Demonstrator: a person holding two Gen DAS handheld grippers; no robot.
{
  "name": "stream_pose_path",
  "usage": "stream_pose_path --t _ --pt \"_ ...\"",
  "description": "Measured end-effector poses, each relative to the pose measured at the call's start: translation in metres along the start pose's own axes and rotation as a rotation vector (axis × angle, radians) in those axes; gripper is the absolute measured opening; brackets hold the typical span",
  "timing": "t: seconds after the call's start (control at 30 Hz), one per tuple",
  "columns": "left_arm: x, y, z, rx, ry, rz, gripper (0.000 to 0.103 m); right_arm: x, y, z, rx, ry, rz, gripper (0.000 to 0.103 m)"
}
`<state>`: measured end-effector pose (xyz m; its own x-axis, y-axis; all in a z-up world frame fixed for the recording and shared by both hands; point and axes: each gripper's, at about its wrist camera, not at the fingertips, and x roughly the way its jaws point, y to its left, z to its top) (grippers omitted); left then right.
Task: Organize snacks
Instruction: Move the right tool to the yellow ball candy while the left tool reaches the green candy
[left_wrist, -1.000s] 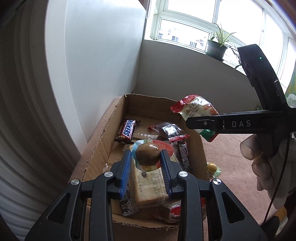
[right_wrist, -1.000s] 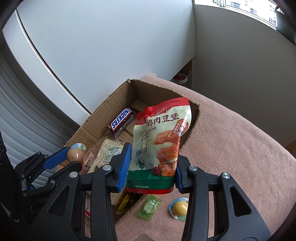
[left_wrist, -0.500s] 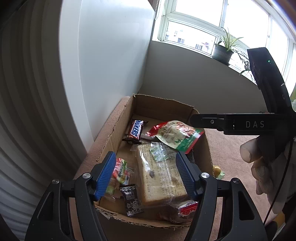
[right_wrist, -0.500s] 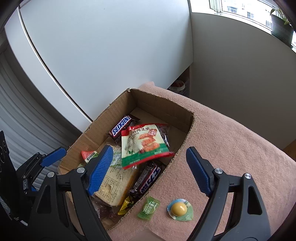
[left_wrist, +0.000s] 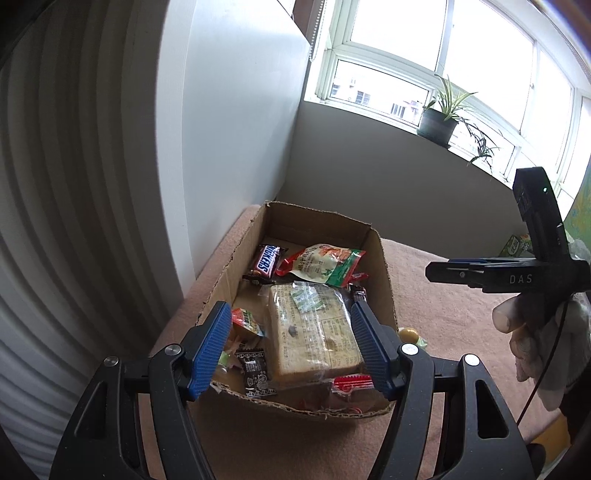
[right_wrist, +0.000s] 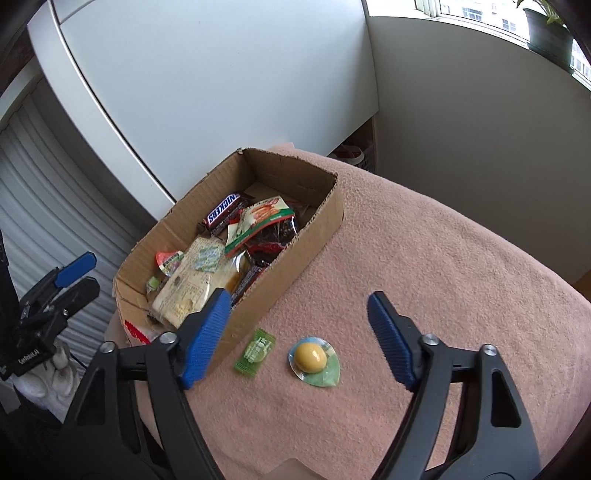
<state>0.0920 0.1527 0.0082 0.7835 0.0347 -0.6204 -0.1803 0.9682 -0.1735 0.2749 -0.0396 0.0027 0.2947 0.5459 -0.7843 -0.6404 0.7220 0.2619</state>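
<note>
**Both grippers empty, two snacks left on the blanket**

Now both tools hang free of any load. A second ago the left gripper (left_wrist: 290, 347) held a small egg cup over the cardboard box (right_wrist: 306, 251) and the right gripper (right_wrist: 299, 334) pinched the red-and-green chicken pouch (right_wrist: 260, 218) above it. Since then both have let go. The pouch lies inside the box towards its far end, partly over the dark packets and next to the Snickers bar (right_wrist: 223, 212). What looks like the cup (left_wrist: 246, 320) lies at the left side of the box beside the wrapped bread slab (left_wrist: 314, 328), though its red lid is all that shows.

The left gripper stands released, its blue pads apart with nothing between them, hovering over the near end of the box. The right gripper has swung away from the box and out over the pink blanket (right_wrist: 424, 258). Its jaws are closing, but the pads press on nothing yet: they look down on the yellow egg cup (right_wrist: 313, 359), and the green sachet (right_wrist: 255, 350) lies just beside it, near the box wall.

For the task, this reads as two deliveries done and the sorting nearly through. Only those two items are seen outside the box, and the egg cup seems the likely next pick for the right hand.
</note>
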Motion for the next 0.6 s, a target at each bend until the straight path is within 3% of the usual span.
stream_pose_path --t 0.03,0.07,0.3,0.6 --pt "-0.004 -0.001 -0.002 -0.001 -0.006 0.000 0.067 0.005 -0.003 -0.003 -0.001 0.026 0.017 0.038" --pt "-0.009 -0.002 -0.004 -0.002 -0.011 -0.001 0.067 0.012 -0.006 -0.004 0.005 0.058 0.039 0.026" --pt "-0.030 -0.005 -0.015 -0.008 -0.025 0.003 0.067 0.064 0.000 -0.017 -0.010 0.175 0.096 0.024" --pt "-0.040 0.002 -0.021 -0.025 -0.020 0.034 0.067 0.095 0.014 -0.021 -0.079 0.215 0.103 0.024"
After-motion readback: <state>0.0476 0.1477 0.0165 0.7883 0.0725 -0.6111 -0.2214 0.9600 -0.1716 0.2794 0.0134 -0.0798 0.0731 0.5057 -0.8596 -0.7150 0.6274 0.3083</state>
